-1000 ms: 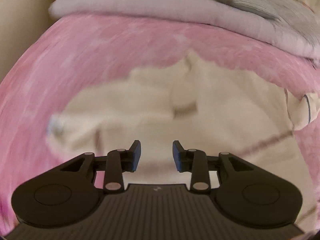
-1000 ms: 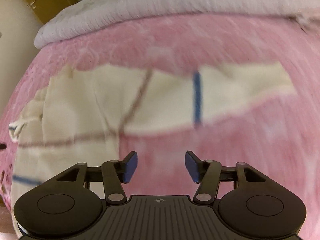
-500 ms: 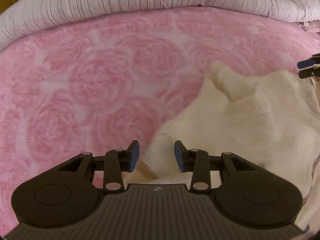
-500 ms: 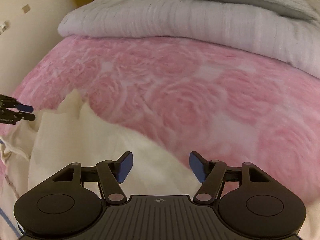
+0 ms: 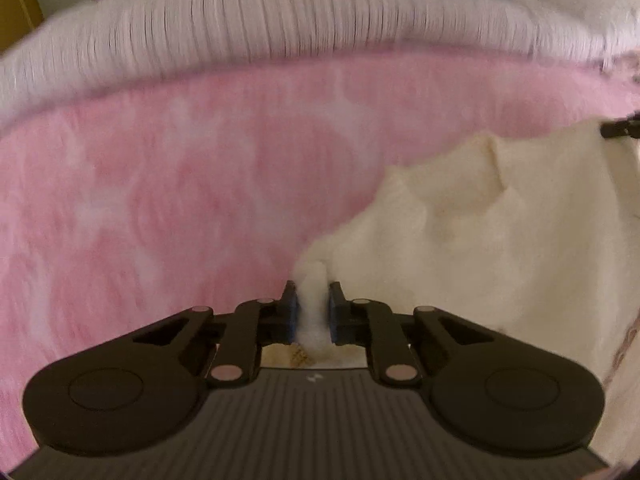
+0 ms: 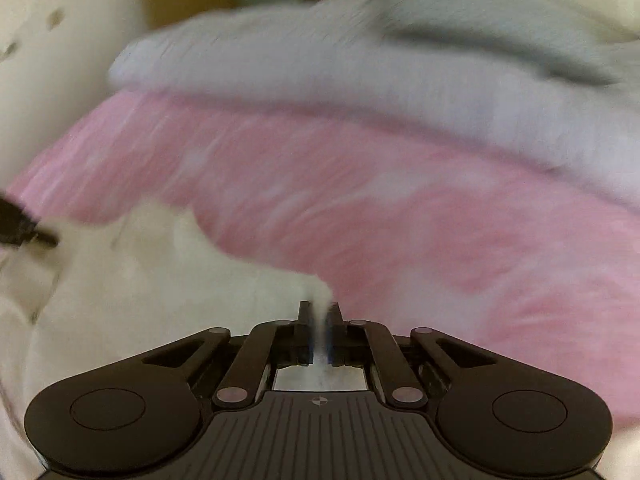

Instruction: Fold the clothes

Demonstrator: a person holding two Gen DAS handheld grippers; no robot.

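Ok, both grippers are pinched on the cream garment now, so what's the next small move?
Probably lift both together: the left gripper and right gripper each clamp an edge of the cream garment, which sags rumpled on the pink blanket.

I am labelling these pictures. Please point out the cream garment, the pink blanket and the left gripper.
cream garment point(image 5: 500, 240), left wrist view, on its bunched middle.
pink blanket point(image 5: 180, 200), left wrist view, on a bare part.
left gripper point(image 5: 313, 308), left wrist view, midway between fingertips, on the pinched cloth.
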